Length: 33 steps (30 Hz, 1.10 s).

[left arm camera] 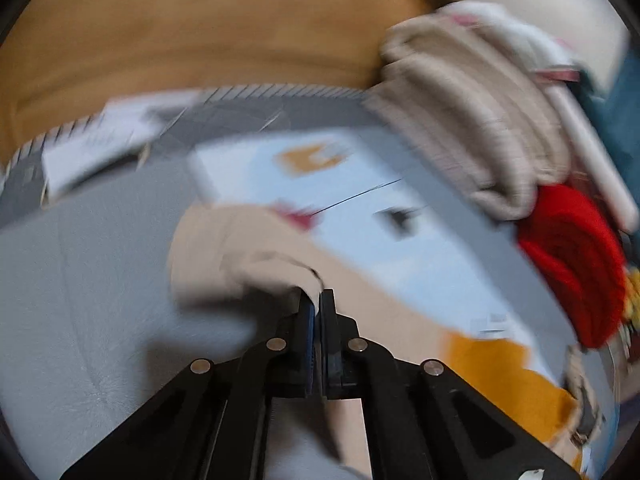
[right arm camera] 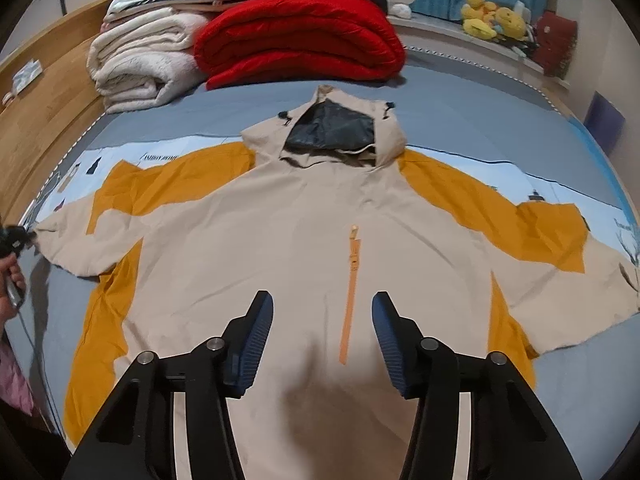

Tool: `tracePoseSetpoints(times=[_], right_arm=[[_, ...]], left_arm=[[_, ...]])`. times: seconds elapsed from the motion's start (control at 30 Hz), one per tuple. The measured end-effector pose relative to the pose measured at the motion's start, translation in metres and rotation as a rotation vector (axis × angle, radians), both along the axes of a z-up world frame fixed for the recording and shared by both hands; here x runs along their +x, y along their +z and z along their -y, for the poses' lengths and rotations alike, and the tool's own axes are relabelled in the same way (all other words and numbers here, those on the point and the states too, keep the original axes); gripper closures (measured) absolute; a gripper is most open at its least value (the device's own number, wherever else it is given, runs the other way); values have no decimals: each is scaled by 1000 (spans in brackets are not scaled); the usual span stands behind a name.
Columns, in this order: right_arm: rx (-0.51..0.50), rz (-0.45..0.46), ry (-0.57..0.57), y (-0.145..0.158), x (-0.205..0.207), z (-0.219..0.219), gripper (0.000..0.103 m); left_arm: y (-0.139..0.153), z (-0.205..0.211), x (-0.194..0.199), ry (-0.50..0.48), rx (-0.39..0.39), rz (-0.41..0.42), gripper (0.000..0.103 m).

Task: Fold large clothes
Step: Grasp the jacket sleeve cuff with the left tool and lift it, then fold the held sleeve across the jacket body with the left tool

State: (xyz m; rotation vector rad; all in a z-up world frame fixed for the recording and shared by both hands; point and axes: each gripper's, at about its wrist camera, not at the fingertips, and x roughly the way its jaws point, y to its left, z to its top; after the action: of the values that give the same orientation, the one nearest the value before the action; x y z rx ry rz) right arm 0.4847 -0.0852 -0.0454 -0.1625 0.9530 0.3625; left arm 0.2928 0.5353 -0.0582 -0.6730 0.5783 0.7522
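So the beige and mustard-yellow hooded jacket point(right arm camera: 304, 216) is lying flat, front up, on the bed point(right arm camera: 460, 104), hood at the far end, both sleeves spread out left and right; its near hem is cut off behind the right tongs point(right arm camera: 323, 338), which hover over the chest with the blue pads wide apart and nothing between them. The orange chest zipper point(right arm camera: 352, 288) runs down between the two pads.

The left wrist view is badly smeared, so detail is rough; the left tongs point(left arm camera: 316, 300) are pinched closed on the beige sleeve cuff point(left arm camera: 248, 256) at the jacket's left end; in the right view they're only a dark sliver at the left edge.

At the far end of the bed sit a folded red quilt point(right arm camera: 300, 36) and a folded cream blanket point(right arm camera: 144, 64), the stack behind them partly cut off; the yellow plush toys point(right arm camera: 492, 20) far right are too small to make out.
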Motion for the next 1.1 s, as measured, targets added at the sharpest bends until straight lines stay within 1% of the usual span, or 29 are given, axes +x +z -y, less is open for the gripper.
tracePoseSetpoints(times=[0.03, 0.07, 0.1, 0.17, 0.23, 0.27, 0.37, 0.43, 0.47, 0.57, 0.63, 0.67, 0.73, 0.77, 0.8, 0.87, 0.93, 1.0, 1.07, 1.1], right_arm=[[1, 10, -6, 4, -2, 3, 52], [5, 22, -10, 9, -5, 6, 52], [8, 33, -13, 13, -7, 9, 52], [20, 55, -19, 23, -13, 17, 52], [36, 68, -34, 33, -19, 28, 52], [48, 67, -42, 36, -22, 33, 52], [90, 72, -60, 47, -33, 48, 52], [100, 85, -68, 52, -41, 55, 53], [105, 92, -73, 54, -45, 59, 55], [107, 110, -102, 58, -54, 74, 62], [122, 106, -124, 58, -57, 84, 64], [127, 104, -138, 57, -58, 89, 64], [130, 97, -163, 54, -60, 97, 64], [132, 90, -175, 51, -59, 100, 64], [136, 81, -188, 48, -59, 103, 64], [151, 46, -202, 40, -56, 107, 63], [176, 13, -207, 35, -54, 106, 63], [186, 11, -195, 33, -53, 100, 63], [179, 21, -174, 32, -52, 91, 63], [177, 22, -163, 31, -51, 86, 63]], left_arm=[[14, 13, 4, -26, 19, 16, 102], [38, 36, 9, -70, 48, 44, 102], [55, 55, 12, -104, 69, 62, 102], [92, 109, 17, -194, 106, 110, 103], [111, 155, 20, -269, 104, 147, 103], [118, 189, 22, -323, 89, 164, 103], [118, 262, 31, -443, 60, 178, 103], [110, 311, 42, -538, 57, 170, 103], [101, 340, 52, -601, 49, 156, 103], [78, 392, 78, -713, 11, 106, 103], [52, 423, 97, -786, -56, 35, 103], [42, 428, 102, -806, -85, 5, 103], [8, 448, 116, -856, -191, -129, 96], [-11, 453, 120, -874, -249, -202, 90], [-27, 454, 120, -869, -301, -264, 86], [-36, 446, 109, -841, -346, -305, 85], [-27, 436, 105, -831, -382, -286, 77], [-12, 417, 104, -819, -400, -229, 66], [-1, 396, 104, -800, -397, -184, 61], [-2, 389, 101, -790, -406, -171, 60]])
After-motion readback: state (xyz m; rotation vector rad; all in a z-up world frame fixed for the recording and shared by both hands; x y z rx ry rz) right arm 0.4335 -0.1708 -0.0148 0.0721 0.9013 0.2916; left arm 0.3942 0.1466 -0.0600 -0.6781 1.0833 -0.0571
